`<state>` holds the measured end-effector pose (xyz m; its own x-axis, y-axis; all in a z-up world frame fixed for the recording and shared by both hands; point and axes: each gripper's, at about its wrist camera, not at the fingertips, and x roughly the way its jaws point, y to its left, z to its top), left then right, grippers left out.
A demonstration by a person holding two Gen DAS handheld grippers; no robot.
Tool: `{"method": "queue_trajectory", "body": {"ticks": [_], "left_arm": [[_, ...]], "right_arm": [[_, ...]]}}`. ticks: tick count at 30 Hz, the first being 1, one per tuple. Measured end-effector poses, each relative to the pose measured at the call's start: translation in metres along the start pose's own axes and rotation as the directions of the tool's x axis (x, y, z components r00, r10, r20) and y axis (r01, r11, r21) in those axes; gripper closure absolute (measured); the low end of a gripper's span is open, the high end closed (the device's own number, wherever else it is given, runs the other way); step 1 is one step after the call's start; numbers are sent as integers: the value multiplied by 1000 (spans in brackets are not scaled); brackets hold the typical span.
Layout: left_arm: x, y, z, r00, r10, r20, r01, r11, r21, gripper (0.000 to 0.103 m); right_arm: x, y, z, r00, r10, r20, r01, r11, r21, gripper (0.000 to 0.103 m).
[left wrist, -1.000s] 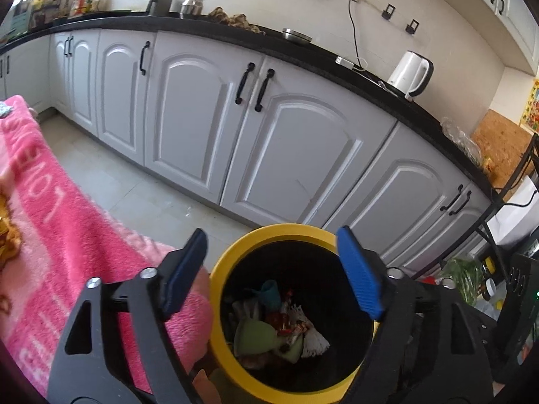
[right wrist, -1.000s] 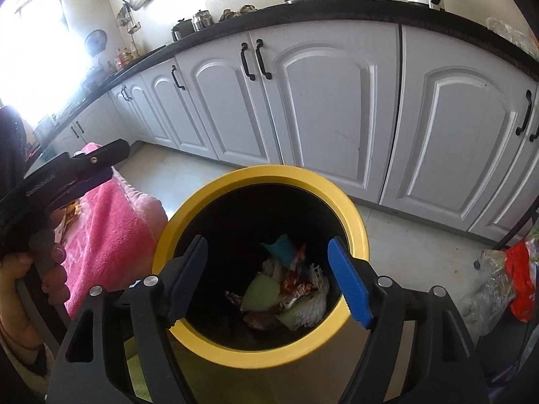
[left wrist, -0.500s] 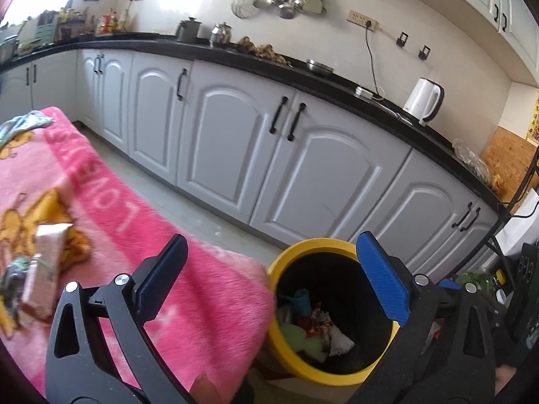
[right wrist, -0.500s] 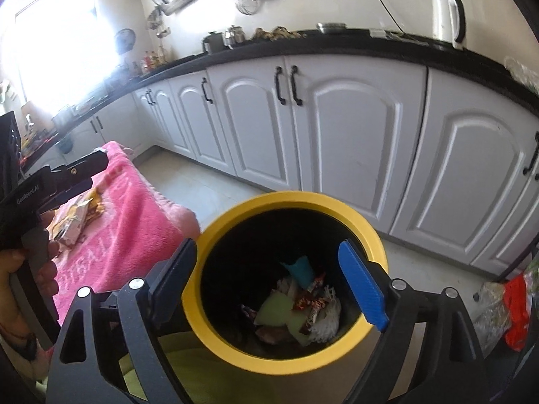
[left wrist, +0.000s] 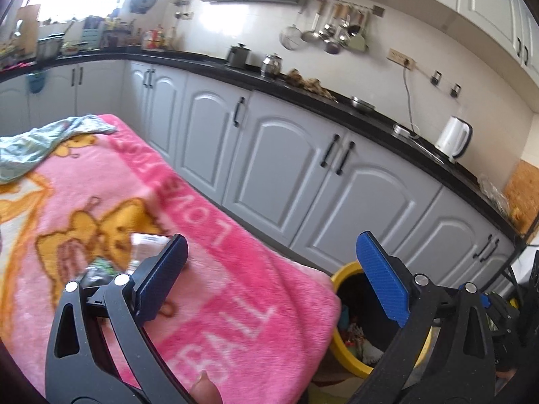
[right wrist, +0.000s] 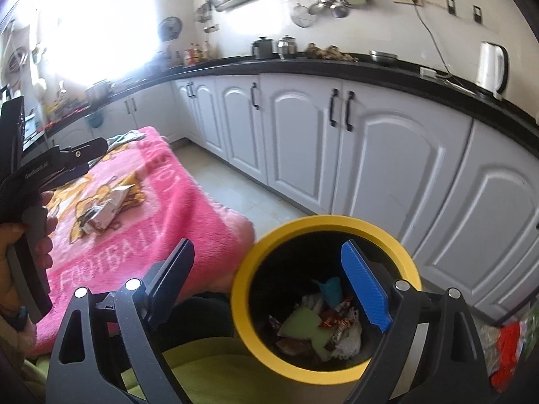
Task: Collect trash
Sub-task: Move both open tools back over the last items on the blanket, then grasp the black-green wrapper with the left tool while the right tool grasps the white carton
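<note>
A yellow-rimmed black trash bin (right wrist: 269,259) stands on the floor beside a pink blanket (right wrist: 175,208); it holds several wrappers (right wrist: 323,323). It also shows in the left wrist view (left wrist: 340,276). Crumpled wrappers (right wrist: 104,208) lie on the blanket; in the left wrist view they (left wrist: 141,245) are partly hidden behind the left finger. My left gripper (left wrist: 269,276) is open and empty above the blanket's corner. My right gripper (right wrist: 269,279) is open and empty over the bin's left rim.
White kitchen cabinets (left wrist: 289,168) under a black counter run along the far side, with a tiled floor strip (right wrist: 242,195) between them and the blanket. A green-white cloth (left wrist: 43,141) lies at the blanket's far end. Bags (right wrist: 508,346) sit right of the bin.
Both grippers have swung left, away from the bin and toward the blanket. The left one now looks over the blanket and wrappers; the bin has slid to the right in both views.
</note>
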<state>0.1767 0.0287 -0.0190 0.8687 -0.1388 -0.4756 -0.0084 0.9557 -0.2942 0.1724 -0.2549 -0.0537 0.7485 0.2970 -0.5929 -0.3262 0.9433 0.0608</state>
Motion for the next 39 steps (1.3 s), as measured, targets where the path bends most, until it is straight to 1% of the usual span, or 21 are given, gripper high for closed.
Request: {"method": "queue_trajectory", "body": {"ticks": [2, 4, 11, 18, 23, 29, 33, 35, 37, 38, 39], "left_arm": [[-6, 10, 2, 1000, 16, 11, -16, 1000, -15, 11], [-12, 19, 3, 999, 30, 22, -29, 999, -31, 11], [-28, 54, 5, 996, 76, 46, -72, 993, -91, 11], [-45, 91, 6, 989, 135, 58, -126, 982, -140, 11], [-52, 123, 5, 984, 176, 30, -167, 968, -188, 11], [-58, 162, -1, 974, 228, -15, -225, 946, -233, 11], [-57, 180, -10, 970, 233, -62, -242, 938, -247, 11], [-53, 189, -16, 971, 219, -91, -236, 938, -256, 14], [-49, 196, -22, 973, 196, -124, -223, 940, -260, 29], [-47, 199, -25, 973, 182, -138, -214, 940, -266, 33], [-44, 203, -29, 974, 165, -154, -203, 939, -279, 39]], "right_arm": [[1, 11, 3, 1000, 17, -1, -17, 1000, -22, 16], [1, 20, 5, 1000, 27, 2, -27, 999, -40, 11], [4, 57, 15, 996, 88, 6, -88, 993, -84, 10], [18, 104, 30, 984, 177, -8, -177, 976, -125, 10], [33, 139, 37, 975, 221, -30, -223, 962, -157, 10], [58, 172, 43, 961, 268, -73, -277, 948, -157, 10], [82, 193, 47, 945, 302, -123, -317, 939, -136, 10], [95, 202, 47, 935, 320, -155, -339, 932, -125, 10], [109, 209, 48, 925, 331, -186, -354, 929, -106, 10], [117, 213, 48, 918, 339, -205, -363, 927, -90, 10], [123, 215, 48, 914, 342, -218, -366, 927, -80, 10]]}}
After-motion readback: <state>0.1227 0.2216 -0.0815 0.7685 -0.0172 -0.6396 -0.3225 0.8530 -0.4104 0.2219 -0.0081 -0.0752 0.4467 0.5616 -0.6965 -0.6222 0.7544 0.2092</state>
